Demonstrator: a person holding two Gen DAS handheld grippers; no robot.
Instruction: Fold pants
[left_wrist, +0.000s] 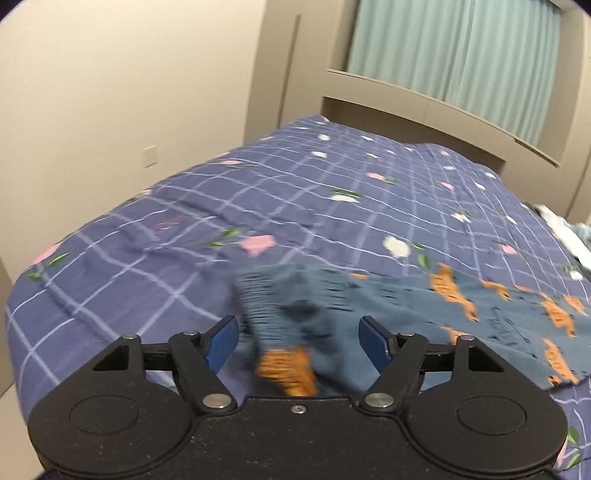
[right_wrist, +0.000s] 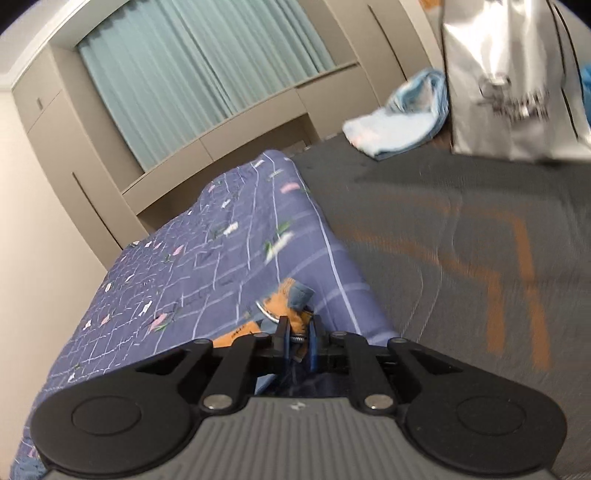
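Blue-and-orange pants (left_wrist: 406, 306) rumpled on bed

The left hand-held gripper (left_wrist: 297, 341) points downward with its jaws spread wide, the blue pads (left_wrist: 221, 341) touching nothing (the view is blurred). The right hand-held gripper (right_wrist: 297, 341) also tilts downward, its jaws pinched nearly together on cloth.

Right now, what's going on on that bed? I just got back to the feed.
A person is folding pants, blue with orange patches, on the bed's purple checked quilt, holding a gripper in each hand. The right gripper is shut on a corner of the pants near the quilt's edge. The left gripper is open, its pads astride the elastic waistband but not pressing it. The fold is not yet done; the pants lie rumpled.
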